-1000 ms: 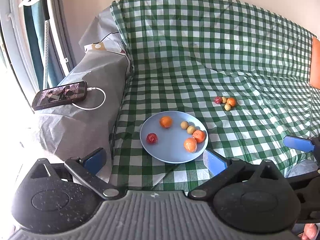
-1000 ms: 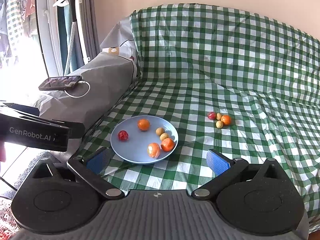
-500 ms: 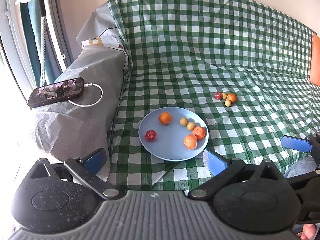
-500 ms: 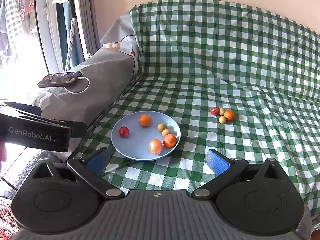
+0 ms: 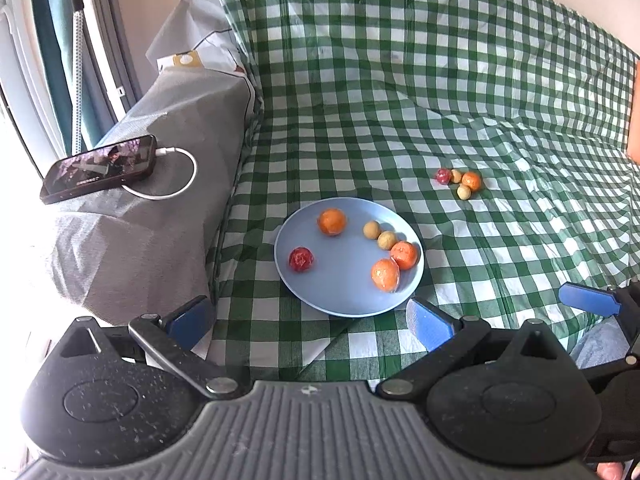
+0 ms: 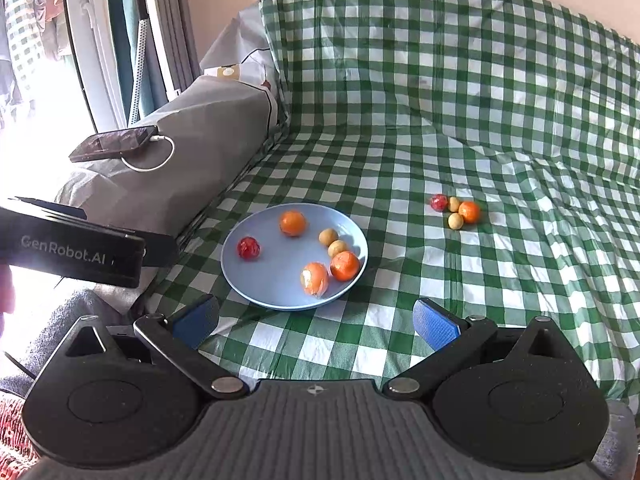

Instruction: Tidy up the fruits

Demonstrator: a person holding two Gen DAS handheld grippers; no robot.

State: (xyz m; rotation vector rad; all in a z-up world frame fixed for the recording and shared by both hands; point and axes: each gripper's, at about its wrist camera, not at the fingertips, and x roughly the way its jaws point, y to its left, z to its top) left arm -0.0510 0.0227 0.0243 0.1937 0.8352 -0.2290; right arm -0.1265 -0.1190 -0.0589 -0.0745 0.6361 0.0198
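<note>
A green and white checked cloth covers a soft couch or bed, and it runs up the back like a wall. Close to the front edge sits a light blue plate. It holds three orange fruits, one red fruit and two small tan round ones. Two of the orange fruits lie side by side at the plate's right rim, and the nearer one looks wrapped in shiny clear film, though the view is too soft to be sure. The left gripper hangs just in front of the plate with its blue fingers spread wide, holding nothing and touching nothing. The right gripper is also in front of the plate, a bit to the right, with its blue pads wide apart and empty. Farther back on the cloth, well apart from the plate, lies a little bunch of loose fruit: one red, one orange and two small tan ones, all touching or nearly so. To the left is a grey covered armrest with a dark phone lying on top, plugged into a white cable. Beyond it is a bright window with curtains.
</note>
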